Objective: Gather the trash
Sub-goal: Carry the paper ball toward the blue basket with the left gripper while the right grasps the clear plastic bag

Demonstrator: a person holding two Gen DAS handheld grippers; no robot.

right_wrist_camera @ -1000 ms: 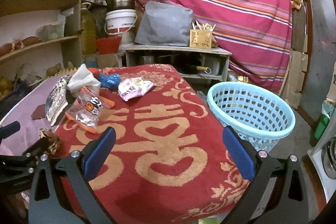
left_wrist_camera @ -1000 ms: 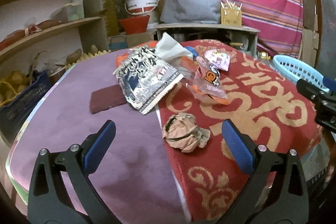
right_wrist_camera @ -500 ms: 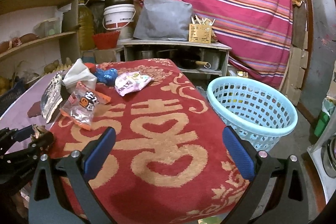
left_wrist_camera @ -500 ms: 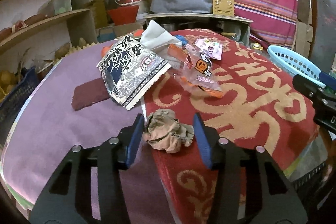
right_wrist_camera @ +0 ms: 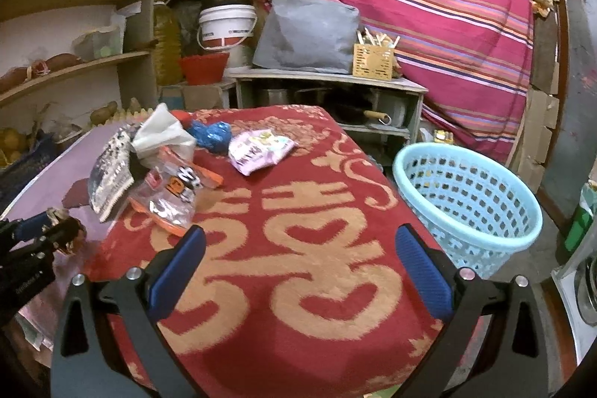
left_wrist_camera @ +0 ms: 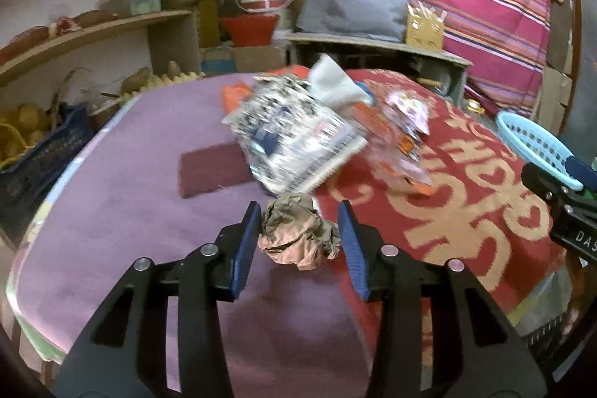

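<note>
My left gripper (left_wrist_camera: 298,228) is shut on a crumpled brown paper ball (left_wrist_camera: 298,235) and holds it just above the table; it also shows at the left edge of the right wrist view (right_wrist_camera: 63,234). More trash lies beyond it: a black-and-white snack bag (left_wrist_camera: 294,140), a white tissue (left_wrist_camera: 332,86), a clear orange wrapper (right_wrist_camera: 171,196), a pink packet (right_wrist_camera: 259,150) and a blue wad (right_wrist_camera: 211,135). My right gripper (right_wrist_camera: 298,265) is open and empty over the red cloth. The light blue basket (right_wrist_camera: 470,207) stands on the floor at the right.
The table carries a purple cloth (left_wrist_camera: 123,211) on the left and a red patterned cloth (right_wrist_camera: 298,248) on the right. Shelves (right_wrist_camera: 74,69) with jars stand at the left. A low cabinet (right_wrist_camera: 328,88) and striped curtain are behind.
My left gripper closed around the paper ball and lifted it slightly off the table. The right gripper stayed open and nearly still.
</note>
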